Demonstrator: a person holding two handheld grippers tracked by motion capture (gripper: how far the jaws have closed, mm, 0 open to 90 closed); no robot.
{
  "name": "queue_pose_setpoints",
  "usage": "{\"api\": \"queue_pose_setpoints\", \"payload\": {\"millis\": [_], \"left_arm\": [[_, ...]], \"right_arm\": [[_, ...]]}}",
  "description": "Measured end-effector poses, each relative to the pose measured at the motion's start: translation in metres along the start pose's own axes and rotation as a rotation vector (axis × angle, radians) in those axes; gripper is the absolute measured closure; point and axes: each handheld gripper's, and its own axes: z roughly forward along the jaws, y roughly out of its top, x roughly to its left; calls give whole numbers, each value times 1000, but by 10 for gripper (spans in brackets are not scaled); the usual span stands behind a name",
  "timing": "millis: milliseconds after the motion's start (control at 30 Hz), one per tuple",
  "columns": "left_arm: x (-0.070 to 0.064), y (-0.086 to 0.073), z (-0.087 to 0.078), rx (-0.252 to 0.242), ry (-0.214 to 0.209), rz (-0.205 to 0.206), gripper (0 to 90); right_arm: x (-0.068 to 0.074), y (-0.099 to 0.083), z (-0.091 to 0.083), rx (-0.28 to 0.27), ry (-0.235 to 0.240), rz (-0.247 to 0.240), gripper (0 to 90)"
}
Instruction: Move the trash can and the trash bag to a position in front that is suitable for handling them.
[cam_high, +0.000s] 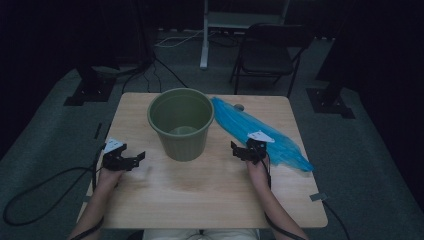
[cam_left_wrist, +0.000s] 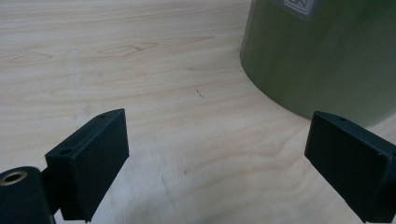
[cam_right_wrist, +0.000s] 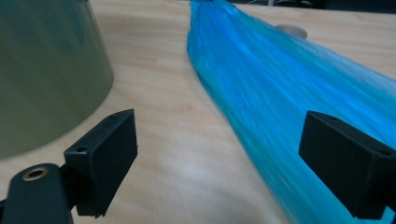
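The blue plastic bag (cam_high: 260, 135) is lying flattened on the wooden table (cam_high: 200, 200), stretching from just beside the rim of the green bucket (cam_high: 181, 122) toward the table's right edge; in the right gripper view its crinkled blue film (cam_right_wrist: 289, 98) is running diagonally across the wood, with the bucket wall (cam_right_wrist: 46, 70) standing close at the left. The bucket is sitting upright near the table's middle, open mouth up, seemingly with nothing in it. The right gripper (cam_high: 246, 150) is hovering just beside the near part of the bag with its jaws spread wide and nothing between them, one jaw already overlapping the blue film in its own view. The left gripper (cam_high: 131, 159) is waiting on the other side of the bucket, jaws likewise wide apart and gripping nothing, with bare wood and the bucket's lower wall (cam_left_wrist: 322, 60) ahead of it. Judging by this layout, the work is likely lining the bucket with the bag, and it is standing at the very first step: reaching for the bag. The next move is probably calling for the right gripper to lower onto the thin film and pinch a fold cleanly, since flat plastic is liable to slip away, while the left is coming round to help open the mouth
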Motion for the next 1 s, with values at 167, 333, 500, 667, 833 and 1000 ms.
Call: {"api": "queue_pose_setpoints", "payload": {"millis": [167,333,500,667,833,1000], "left_arm": [[2,11,24,39,24,21,69],[4,23,34,36,37,18,69],[3,42,44,3,42,18,69],[-1,54,49,-6,45,32,69],[-3,61,52,-11,47,49,69],[-7,65,54,-11,42,68,69]], "right_arm": [[10,14,19,-22,5,10,112],[21,27,42,15,40,29,111],[30,40,60,22,49,35,111],[34,52,70,10,33,40,111],[34,62,76,9,71,66,112],[38,65,79,3,107,62,112]]}}
